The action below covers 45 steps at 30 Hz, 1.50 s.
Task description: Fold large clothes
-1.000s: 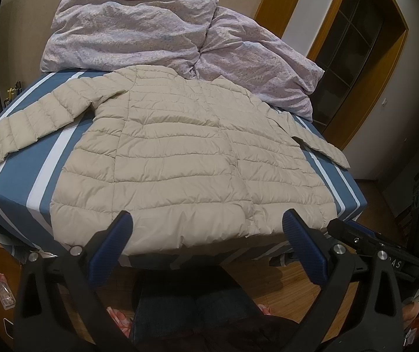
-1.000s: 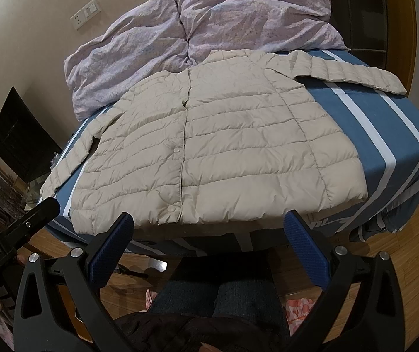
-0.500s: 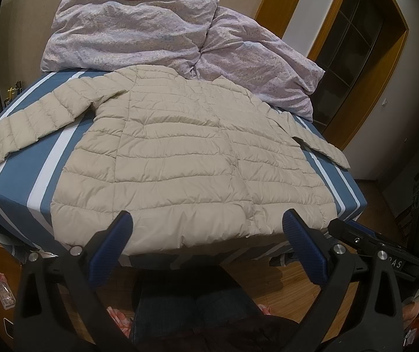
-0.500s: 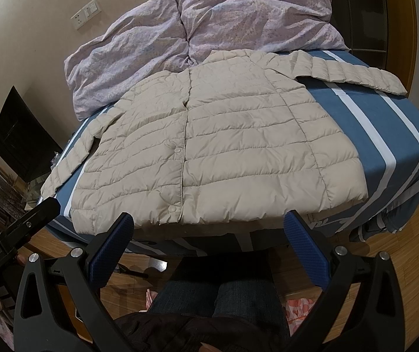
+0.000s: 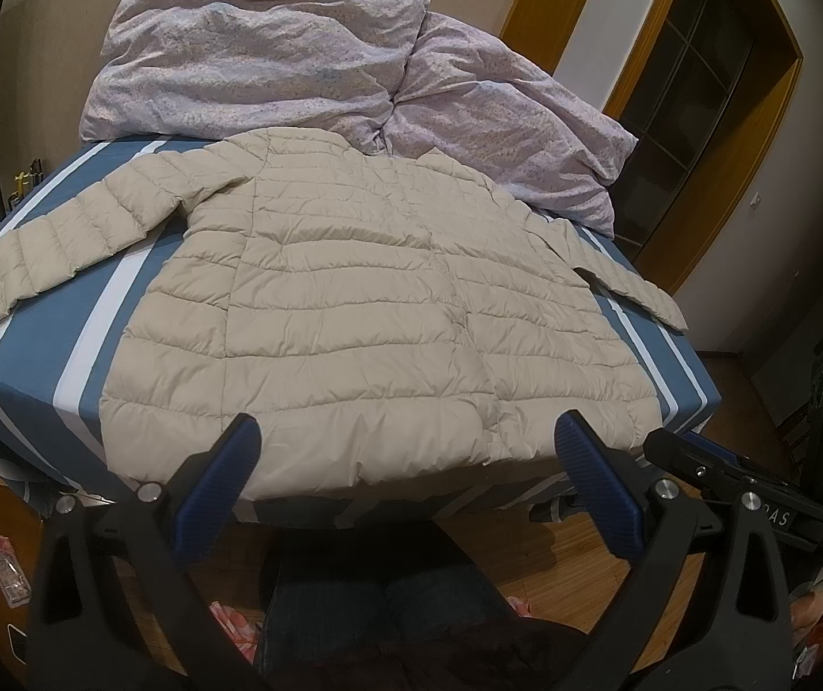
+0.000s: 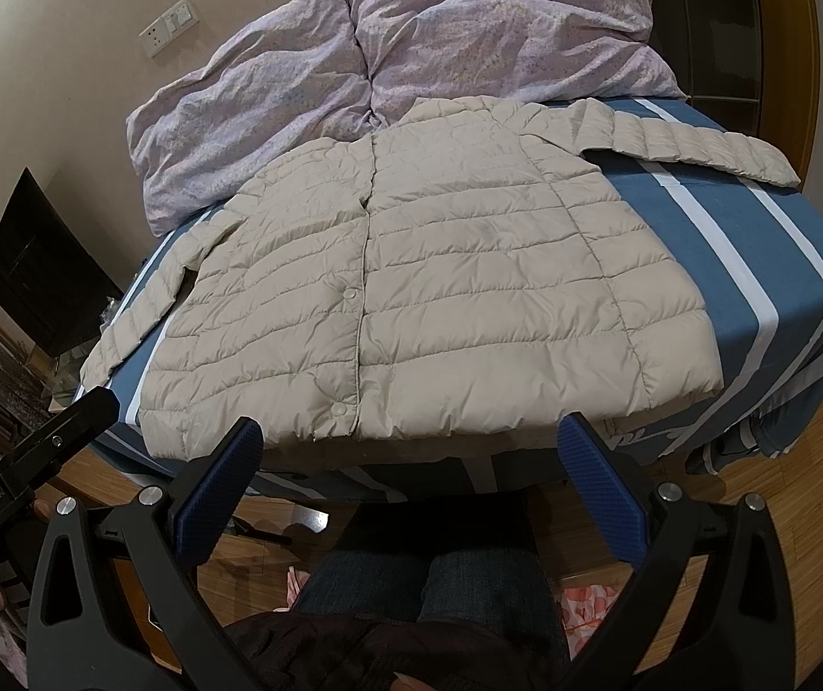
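A beige quilted puffer jacket (image 5: pixel 354 311) lies flat, front up, on the bed, both sleeves spread out to the sides; it also shows in the right wrist view (image 6: pixel 429 299). Its hem reaches the bed's near edge. My left gripper (image 5: pixel 406 478) is open and empty, held in front of the hem and short of it. My right gripper (image 6: pixel 408 478) is open and empty, also in front of the hem, near the snap placket.
The bed (image 5: pixel 26 316) has a blue sheet with white stripes. A lilac duvet (image 5: pixel 308 63) is bunched at the head. The person's knees (image 6: pixel 429 581) are below the grippers. Wooden floor (image 6: pixel 785 489) surrounds the bed. The right gripper's body (image 5: pixel 757 483) shows at the left view's right.
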Each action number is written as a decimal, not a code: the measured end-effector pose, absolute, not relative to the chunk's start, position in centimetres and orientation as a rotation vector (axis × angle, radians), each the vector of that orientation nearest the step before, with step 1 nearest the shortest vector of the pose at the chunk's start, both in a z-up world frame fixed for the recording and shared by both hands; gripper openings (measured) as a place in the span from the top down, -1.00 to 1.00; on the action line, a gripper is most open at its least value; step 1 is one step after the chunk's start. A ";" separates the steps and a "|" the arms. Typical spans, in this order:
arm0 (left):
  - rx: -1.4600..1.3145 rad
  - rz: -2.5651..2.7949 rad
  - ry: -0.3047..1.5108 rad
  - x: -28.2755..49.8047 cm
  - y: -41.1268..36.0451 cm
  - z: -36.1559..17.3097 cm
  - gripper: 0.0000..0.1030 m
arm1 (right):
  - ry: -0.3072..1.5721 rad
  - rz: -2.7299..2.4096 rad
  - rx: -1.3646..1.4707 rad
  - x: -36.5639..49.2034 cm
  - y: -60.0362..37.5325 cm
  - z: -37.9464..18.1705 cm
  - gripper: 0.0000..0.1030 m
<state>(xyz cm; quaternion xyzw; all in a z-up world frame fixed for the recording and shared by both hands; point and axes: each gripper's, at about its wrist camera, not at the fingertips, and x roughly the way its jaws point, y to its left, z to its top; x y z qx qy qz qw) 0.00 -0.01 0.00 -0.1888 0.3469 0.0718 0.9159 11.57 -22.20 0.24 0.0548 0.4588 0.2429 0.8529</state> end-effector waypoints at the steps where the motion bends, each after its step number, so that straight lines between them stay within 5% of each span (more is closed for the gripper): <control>1: -0.389 0.148 0.714 0.0 0.0 0.0 -0.96 | 0.965 0.511 0.115 11.6 -22.2 0.2 -0.97; 33: -0.390 0.155 0.724 0.2 0.2 -0.1 -0.96 | 0.969 0.502 0.121 12.7 -22.2 -0.1 -0.97; 45: -0.341 0.242 0.794 6.4 3.4 -2.2 -0.96 | 0.931 0.373 0.118 18.3 -23.5 -0.8 -0.97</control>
